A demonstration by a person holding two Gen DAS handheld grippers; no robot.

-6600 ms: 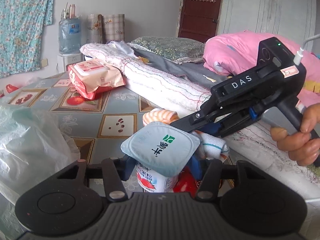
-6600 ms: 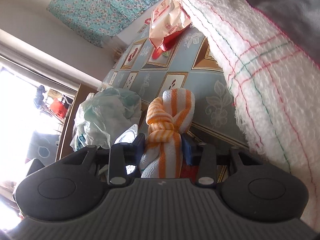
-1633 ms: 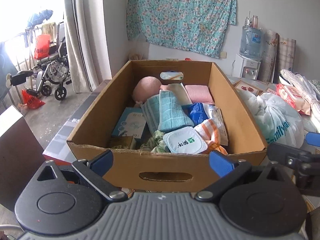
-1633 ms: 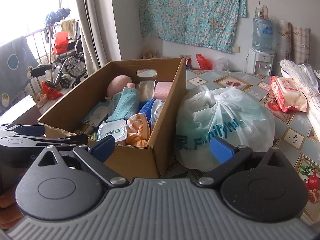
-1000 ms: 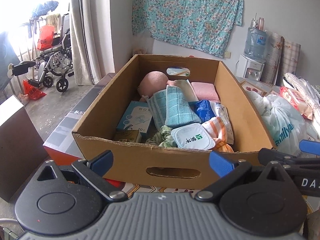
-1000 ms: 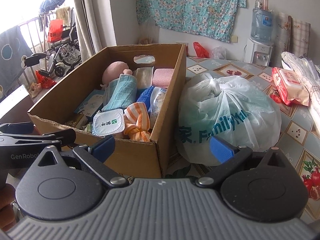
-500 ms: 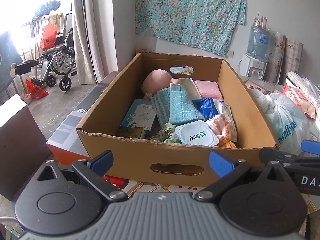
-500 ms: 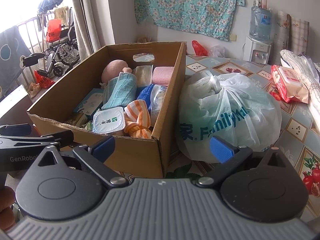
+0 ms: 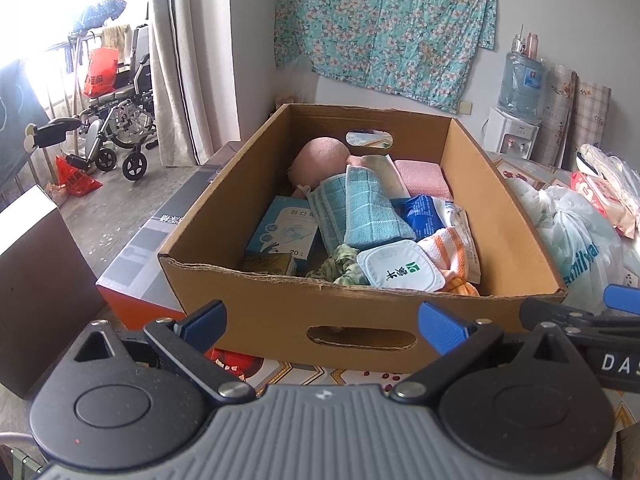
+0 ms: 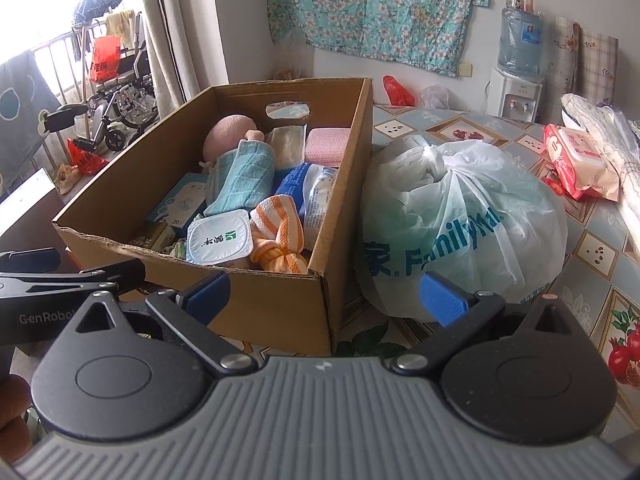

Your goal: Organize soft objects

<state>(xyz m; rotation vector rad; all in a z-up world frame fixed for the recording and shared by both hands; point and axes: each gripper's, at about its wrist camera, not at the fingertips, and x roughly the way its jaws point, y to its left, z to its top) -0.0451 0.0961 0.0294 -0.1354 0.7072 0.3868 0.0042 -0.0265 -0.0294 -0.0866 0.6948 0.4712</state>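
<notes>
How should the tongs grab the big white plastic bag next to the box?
Grab the plastic bag by its tied knot at the top, coming down from above. The knot is bunched narrow and sticks up, so open tongs can likely close around it. The round, bulging body below looks too wide and slippery to pinch.

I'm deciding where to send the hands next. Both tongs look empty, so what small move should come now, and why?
Probably swing the right tongs toward the pink wipes pack on the table. Both tongs are open and empty; the orange striped towel and yogurt cup already lie in the cardboard box, while the pack lies outside it.
</notes>
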